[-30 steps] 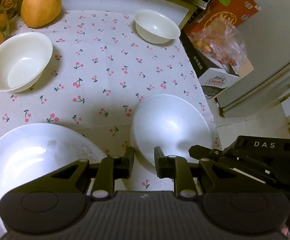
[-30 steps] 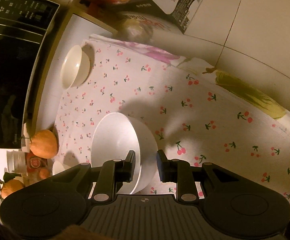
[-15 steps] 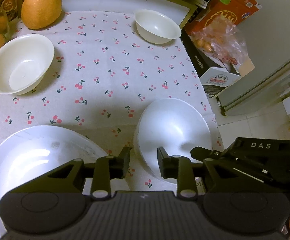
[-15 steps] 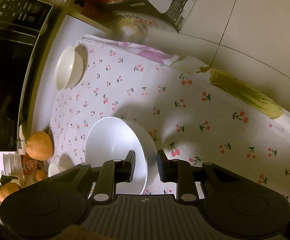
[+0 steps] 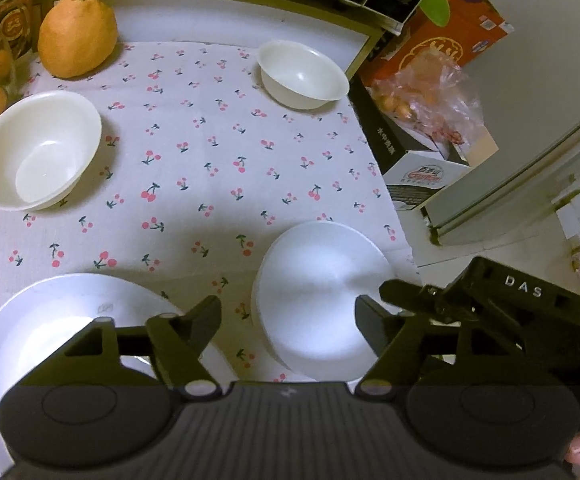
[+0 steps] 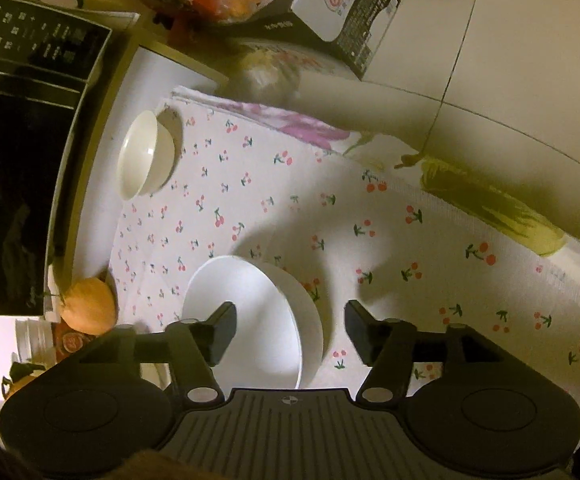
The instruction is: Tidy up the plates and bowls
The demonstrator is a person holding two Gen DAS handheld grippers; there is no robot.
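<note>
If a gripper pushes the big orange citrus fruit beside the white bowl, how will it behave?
The big orange citrus fruit looks rounded, so it would probably roll or wobble. Its dimpled skin likely grips the cherry-print tablecloth, so it slides little.

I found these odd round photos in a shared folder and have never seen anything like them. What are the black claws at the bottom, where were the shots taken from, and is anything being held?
Each claw is a hand-held two-finger gripper with a wide-angle camera looking along its fingers; a person holds one in each hand. One view is from the left gripper, the other from the right gripper. Both have just been opening and hold nothing. On the cherry-print cloth lie a small plate stack, a large plate, two bowls and a large orange fruit.
</note>
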